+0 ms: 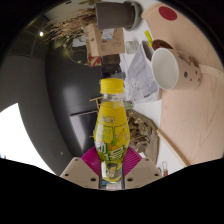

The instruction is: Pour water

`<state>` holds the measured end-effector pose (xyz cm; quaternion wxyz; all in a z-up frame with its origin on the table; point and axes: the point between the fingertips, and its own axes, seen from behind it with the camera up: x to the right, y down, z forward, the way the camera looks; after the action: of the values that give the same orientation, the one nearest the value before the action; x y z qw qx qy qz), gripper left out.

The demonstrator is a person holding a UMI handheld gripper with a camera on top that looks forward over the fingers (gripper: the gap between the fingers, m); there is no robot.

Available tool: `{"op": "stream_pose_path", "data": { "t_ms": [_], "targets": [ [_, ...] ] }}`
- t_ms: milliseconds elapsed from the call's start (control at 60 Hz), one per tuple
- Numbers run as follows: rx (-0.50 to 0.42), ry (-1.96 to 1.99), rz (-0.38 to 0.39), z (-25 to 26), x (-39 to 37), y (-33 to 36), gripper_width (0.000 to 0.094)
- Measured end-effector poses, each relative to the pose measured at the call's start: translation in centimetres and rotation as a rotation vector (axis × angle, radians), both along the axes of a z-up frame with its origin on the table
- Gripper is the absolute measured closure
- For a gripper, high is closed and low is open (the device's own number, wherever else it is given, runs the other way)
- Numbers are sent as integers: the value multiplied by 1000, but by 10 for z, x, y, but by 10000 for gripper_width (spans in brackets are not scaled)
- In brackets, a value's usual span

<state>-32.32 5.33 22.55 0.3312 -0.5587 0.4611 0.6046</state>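
Bottle (pixel 111 125) with yellow cap, upright, pinched between both pads of the tongs (pixel 112 168).

A yellow bottle (pixel 110 125) stands between the fingers (pixel 92 160), filling the way straight ahead. To its right on the bench (pixel 195 120), a white mug (pixel 172 68) and crumpled paper (pixel 140 80) crowd the passage. The dark surface (pixel 60 95) left of the bottle lies open.

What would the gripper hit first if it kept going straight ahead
The bottle itself: it already stands between the fingers of the gripper, which look pressed on its label. Beyond it along that line lie papers, then a box; depth is hard to judge.
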Motion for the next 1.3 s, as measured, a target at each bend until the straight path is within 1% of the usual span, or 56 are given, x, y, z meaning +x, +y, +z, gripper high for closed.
{"op": "stream_pose_path", "data": {
  "t_ms": [217,317,367,450,550,617,700,783,883,950,1000,1067,1117,1200,1300],
  "targets": [
    [-57,344,-46,-11,31,17,689],
    [-73,392,-30,-20,30,19,691],
    [-85,372,-20,-22,28,18,692],
    [-81,307,3,-21,25,16,692],
    [-52,132,36,-12,26,15,692],
    [-9,-44,58,-3,32,16,691],
    [63,-333,54,11,52,19,690],
    [155,-610,15,39,94,20,689],
    [225,-917,-47,67,146,22,689],
    [239,-1105,-92,77,183,26,688],
    [239,-1248,-137,77,224,20,688],
    [187,-1441,-180,69,276,27,689],
    [153,-1556,-191,53,310,20,688],
    [74,-1693,-170,15,358,22,688],
    [-17,-1764,-121,-45,395,12,688]
  ]
}}
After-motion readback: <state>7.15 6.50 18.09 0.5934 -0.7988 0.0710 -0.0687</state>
